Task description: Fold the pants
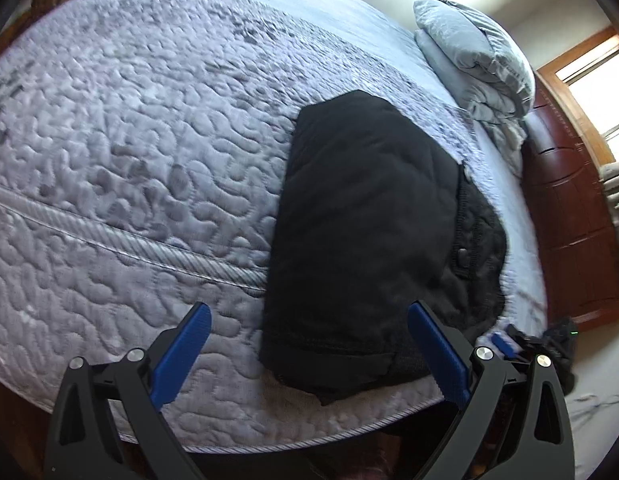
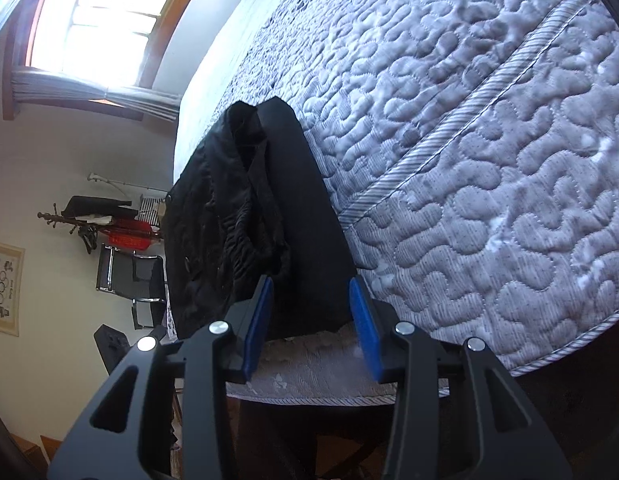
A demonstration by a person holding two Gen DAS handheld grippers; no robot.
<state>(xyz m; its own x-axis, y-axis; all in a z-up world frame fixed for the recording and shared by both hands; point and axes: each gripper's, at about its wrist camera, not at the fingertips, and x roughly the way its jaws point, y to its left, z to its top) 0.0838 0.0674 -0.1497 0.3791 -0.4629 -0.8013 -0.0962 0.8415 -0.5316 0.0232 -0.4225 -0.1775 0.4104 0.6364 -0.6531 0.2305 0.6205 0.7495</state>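
Black pants [image 1: 361, 216] lie folded in a thick rectangular stack on the quilted mattress [image 1: 129, 140], near its front edge. The waistband with a button shows at the stack's right side. My left gripper [image 1: 309, 316] is open and empty, hovering just above the near end of the stack. In the right wrist view the pants [image 2: 261, 216] lie folded with the waistband open at the left. My right gripper [image 2: 311, 284] is open and empty, its blue pads [image 2: 363, 320] on either side of the stack's near edge. The right gripper [image 1: 509, 340] also shows in the left wrist view, right of the pants.
A folded grey duvet and pillow [image 1: 473, 52] sit at the head of the bed by a dark wooden headboard [image 1: 569, 216]. A window [image 2: 109, 20], a coat rack and a black chair [image 2: 129, 276] stand beside the bed. The mattress edge [image 2: 309, 392] lies just below my right gripper.
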